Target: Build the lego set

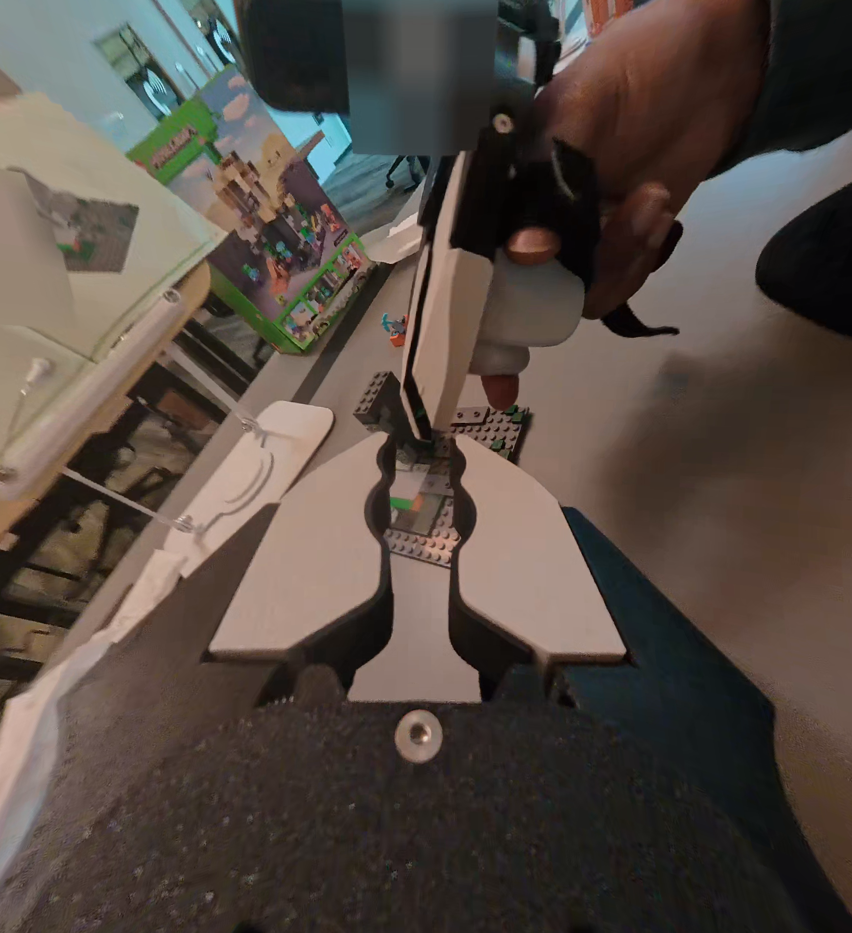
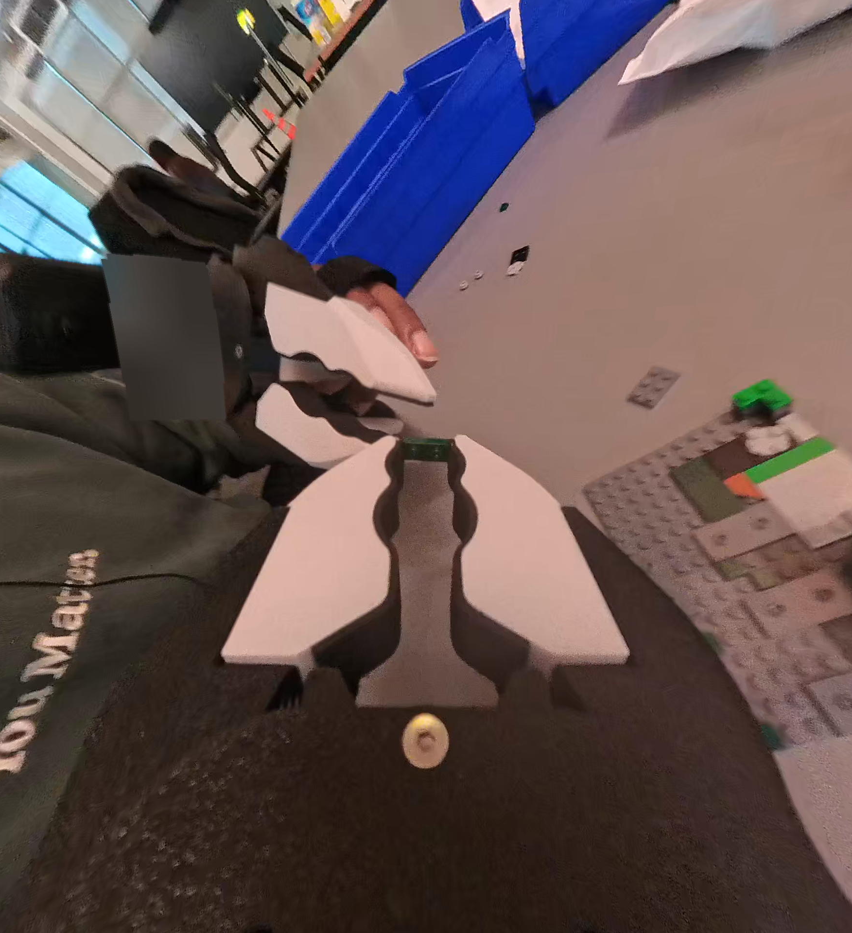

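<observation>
The grey studded baseplate (image 1: 423, 548) carries flat tiles in white, green, orange and grey, and shows between my left gripper's fingers. It also lies at the right of the right wrist view (image 2: 631, 510), with a bright green piece (image 2: 762, 396) at its far corner. My right gripper (image 2: 423, 449) is shut on a small dark green lego piece (image 2: 424, 450). In the left wrist view it (image 1: 423, 434) comes down from above, tips just over the build. My left gripper (image 1: 419, 447) is partly open and empty, close to the plate. It also shows in the right wrist view (image 2: 416, 414).
A dark grey brick block (image 1: 378, 399) stands at the plate's far left. The lego box (image 1: 282, 242), a small figure (image 1: 396, 328) and a white stand base (image 1: 282, 454) lie beyond. Blue bins (image 2: 413, 166), a loose grey plate (image 2: 653, 386) and small loose parts (image 2: 517, 260) sit on the table. The tips of both grippers are at nearly the same place. The loose grey plate (image 2: 653, 386) is about equally far from each gripper, around 15 cm.
</observation>
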{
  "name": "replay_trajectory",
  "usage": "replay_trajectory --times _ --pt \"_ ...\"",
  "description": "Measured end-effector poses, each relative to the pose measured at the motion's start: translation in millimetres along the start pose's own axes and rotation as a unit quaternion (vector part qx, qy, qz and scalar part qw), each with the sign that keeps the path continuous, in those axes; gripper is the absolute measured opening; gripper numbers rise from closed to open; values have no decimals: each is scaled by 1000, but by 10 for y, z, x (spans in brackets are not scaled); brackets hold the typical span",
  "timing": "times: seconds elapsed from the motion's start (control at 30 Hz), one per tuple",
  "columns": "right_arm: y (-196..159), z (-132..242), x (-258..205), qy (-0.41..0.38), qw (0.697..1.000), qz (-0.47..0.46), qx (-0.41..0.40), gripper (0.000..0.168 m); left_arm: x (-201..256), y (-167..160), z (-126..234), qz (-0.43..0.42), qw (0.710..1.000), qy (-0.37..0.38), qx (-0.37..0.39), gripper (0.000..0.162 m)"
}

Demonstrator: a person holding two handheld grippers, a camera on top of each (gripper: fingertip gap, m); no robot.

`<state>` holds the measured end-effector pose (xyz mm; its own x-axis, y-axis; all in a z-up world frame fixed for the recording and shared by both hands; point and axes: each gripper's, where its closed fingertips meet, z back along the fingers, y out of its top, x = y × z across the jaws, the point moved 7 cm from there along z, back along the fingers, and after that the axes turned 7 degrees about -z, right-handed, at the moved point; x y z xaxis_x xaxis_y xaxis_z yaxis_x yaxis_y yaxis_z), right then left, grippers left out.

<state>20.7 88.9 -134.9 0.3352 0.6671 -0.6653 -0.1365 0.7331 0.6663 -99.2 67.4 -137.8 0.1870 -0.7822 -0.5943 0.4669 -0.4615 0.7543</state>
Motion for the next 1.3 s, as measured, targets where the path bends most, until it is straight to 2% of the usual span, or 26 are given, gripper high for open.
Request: replay_trajectory --times 0.23,0.47,0.53,0.63,0.77,0.83,0.9,1.0,1.07,1.17,1.3 --pt "-90 -51 0 23 997 -68 -4 16 136 70 -12 -96 995 35 -3 11" --pt "-131 -82 5 39 995 -86 -13 16 194 32 -16 -125 991 46 2 10" --pt "-122 -77 -4 56 995 -79 -4 17 172 43 4 -94 994 41 26 9" --pt "-99 -46 -5 66 997 -31 9 36 147 90 40 -26 997 9 70 8" --pt "-54 58 -30 97 994 35 32 37 84 77 90 51 993 -18 106 7" --pt "-30 150 -50 128 989 53 54 32 25 49 125 99 987 -31 121 7" --pt "-37 230 -89 124 983 113 78 25 -18 24 154 170 972 -62 149 7" --pt "-97 251 -171 48 962 251 92 22 -83 -7 192 269 936 -107 202 8" --pt "-133 199 -238 20 950 300 88 20 -117 -12 208 312 911 -134 235 8" --pt "-153 110 -289 28 947 307 88 18 -117 -20 201 333 894 -154 256 8" --pt "-117 81 -312 51 948 296 100 13 -71 -6 196 329 892 -165 261 8"
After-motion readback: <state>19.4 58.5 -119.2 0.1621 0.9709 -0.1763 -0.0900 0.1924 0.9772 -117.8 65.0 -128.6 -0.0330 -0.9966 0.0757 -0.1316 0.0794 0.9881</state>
